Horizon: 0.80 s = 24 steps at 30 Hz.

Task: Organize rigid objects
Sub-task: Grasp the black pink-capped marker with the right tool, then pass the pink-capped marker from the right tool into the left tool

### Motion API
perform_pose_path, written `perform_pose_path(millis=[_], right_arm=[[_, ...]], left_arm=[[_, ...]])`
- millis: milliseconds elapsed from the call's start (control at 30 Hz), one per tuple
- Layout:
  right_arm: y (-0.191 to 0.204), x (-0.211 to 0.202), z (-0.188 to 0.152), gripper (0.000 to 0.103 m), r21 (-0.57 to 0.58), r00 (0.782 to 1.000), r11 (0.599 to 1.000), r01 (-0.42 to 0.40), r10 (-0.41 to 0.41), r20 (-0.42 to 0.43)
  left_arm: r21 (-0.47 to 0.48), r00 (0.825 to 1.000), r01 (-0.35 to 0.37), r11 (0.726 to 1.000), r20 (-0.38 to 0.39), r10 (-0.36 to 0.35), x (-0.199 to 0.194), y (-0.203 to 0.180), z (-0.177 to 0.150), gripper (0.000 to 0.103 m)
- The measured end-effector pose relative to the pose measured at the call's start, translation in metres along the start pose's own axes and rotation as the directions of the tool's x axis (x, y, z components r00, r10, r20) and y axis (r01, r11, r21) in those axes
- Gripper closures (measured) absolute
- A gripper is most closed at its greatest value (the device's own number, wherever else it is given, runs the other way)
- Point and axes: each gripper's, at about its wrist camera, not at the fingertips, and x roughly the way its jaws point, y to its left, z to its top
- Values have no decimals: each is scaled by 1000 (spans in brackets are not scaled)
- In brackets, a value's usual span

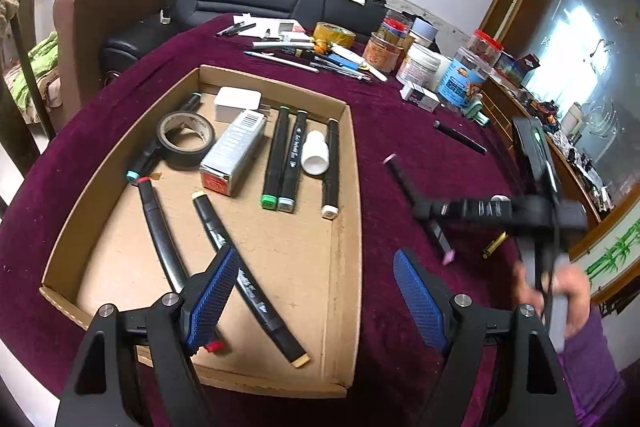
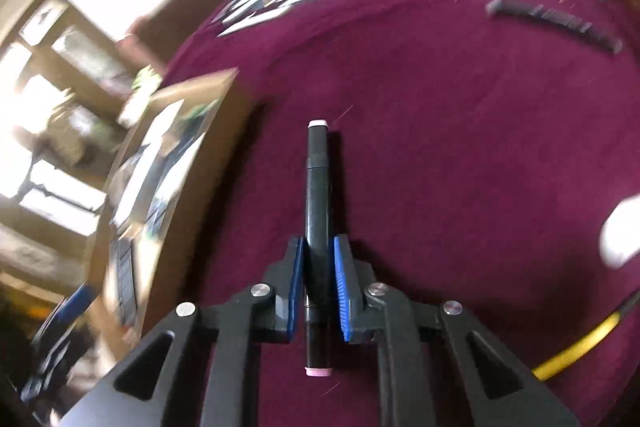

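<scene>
While the left tongs hang spread wide and empty over the near end of the cardboard tray, the right tongs are clamped on a pink-capped black marker, gripped near its rear so most of the barrel sticks forward, likely for laying it flat in the tray. That marker sits just above the maroon-clothed counter, right of the tray. Other markers, a tape roll, a small carton and a white bottle already lie inside; another black marker waits on the cloth.
</scene>
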Motion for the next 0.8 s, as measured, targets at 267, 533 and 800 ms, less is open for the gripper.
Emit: perform_pose_path(millis=[267,533,800], right_arm=[[-7,-74,-28,47,-40,980,999,21,-13,199],[-73,-121,-35,44,107,939,991,82,-113,325],[-122,-137,-54,44,220,928,970,100,-171,330]], left_arm=[[72,996,89,993,-40,-86,6,-31,-8,20],[164,975,180,970,-159,-155,53,-95,-8,20],[212,984,52,976,-179,-13,108,-118,7,28]])
